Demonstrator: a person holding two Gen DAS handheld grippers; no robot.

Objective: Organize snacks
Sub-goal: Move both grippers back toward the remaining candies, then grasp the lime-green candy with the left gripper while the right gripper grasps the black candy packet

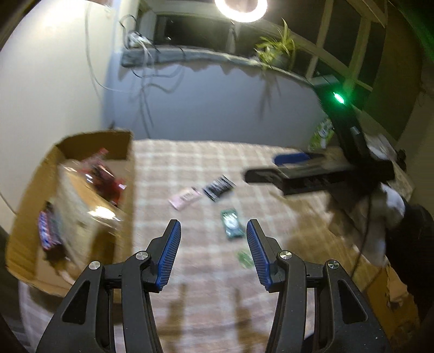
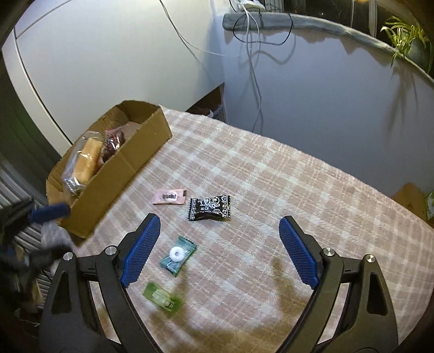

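A cardboard box (image 2: 119, 168) stands at the left of the checked tablecloth (image 2: 271, 176) and holds a clear bag with a yellow cake (image 2: 84, 160) and a red packet (image 2: 114, 141). Loose on the cloth lie a pink sachet (image 2: 169, 196), a black packet (image 2: 210, 207), a teal candy with a white ring (image 2: 177, 255) and a green candy (image 2: 162, 296). My right gripper (image 2: 219, 218) hangs wide open above them, holding nothing. My left gripper (image 1: 213, 222) is open and empty beside the box (image 1: 81, 141), with the teal candy (image 1: 231, 224) on the cloth below its fingers.
A grey window ledge (image 2: 312, 21) with hanging cables and a potted plant (image 2: 407, 35) runs behind the table. A ring light (image 1: 240, 8) shines above. A green packet (image 1: 322, 133) and another cardboard box (image 1: 390, 293) sit at the right. The table's left edge runs just past the snack box.
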